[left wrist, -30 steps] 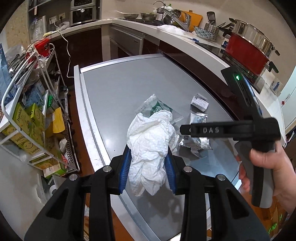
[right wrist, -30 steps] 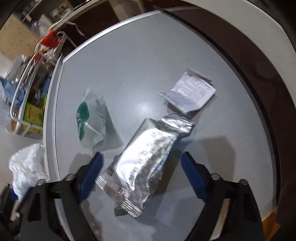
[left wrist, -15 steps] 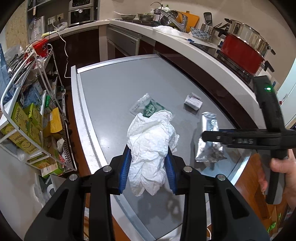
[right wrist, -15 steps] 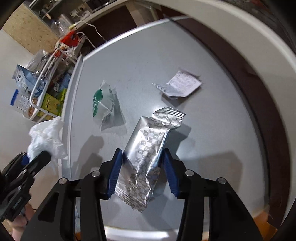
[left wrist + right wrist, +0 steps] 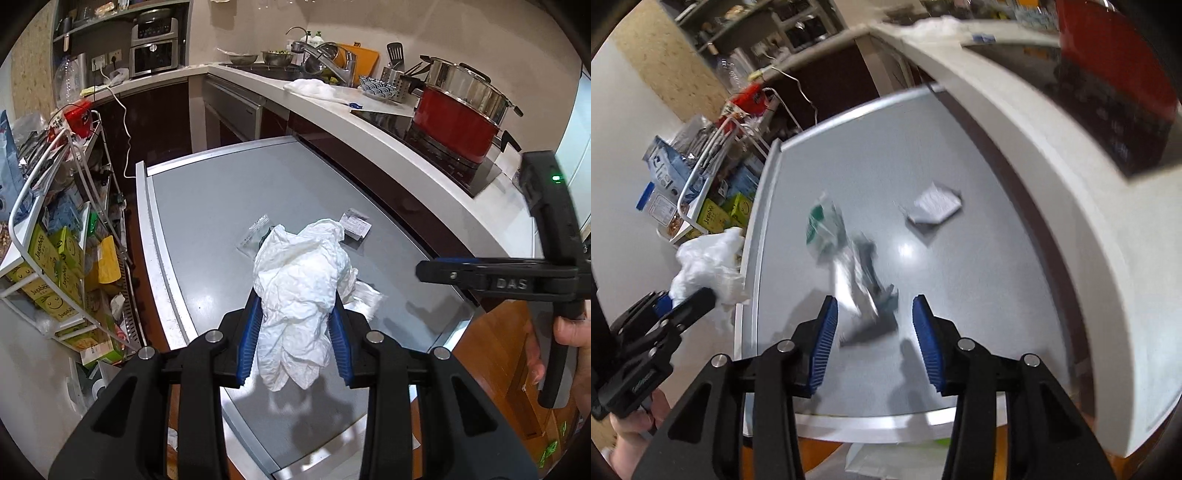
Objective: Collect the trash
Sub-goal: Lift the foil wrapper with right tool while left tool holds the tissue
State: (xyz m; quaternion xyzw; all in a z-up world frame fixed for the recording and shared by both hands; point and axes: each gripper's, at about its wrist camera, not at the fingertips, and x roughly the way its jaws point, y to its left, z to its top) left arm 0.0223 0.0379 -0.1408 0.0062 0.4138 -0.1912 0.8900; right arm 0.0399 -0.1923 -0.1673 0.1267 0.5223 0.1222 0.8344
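Observation:
My left gripper (image 5: 295, 334) is shut on a crumpled white tissue (image 5: 301, 291) and holds it above the near end of the grey table (image 5: 207, 199). My right gripper (image 5: 873, 325) is raised above the table's near end; a blurred silver foil wrapper (image 5: 862, 288) hangs between its blue pads (image 5: 823, 332) with gaps on both sides, so its grip is unclear. A clear bag with green print (image 5: 822, 225) and a small white printed packet (image 5: 936, 205) lie on the table. The right gripper (image 5: 495, 277) also shows side-on in the left wrist view.
A wire rack (image 5: 55, 229) with yellow-green boxes stands left of the table. A white counter (image 5: 369, 125) with a red pot (image 5: 458, 122) and sink clutter curves behind and right. Wooden floor (image 5: 491, 347) lies beyond the near edge.
My right gripper closed around the foil wrapper, then lifted it off the table and drew back; the view is now blurred by motion. My left gripper has risen slightly with the tissue.

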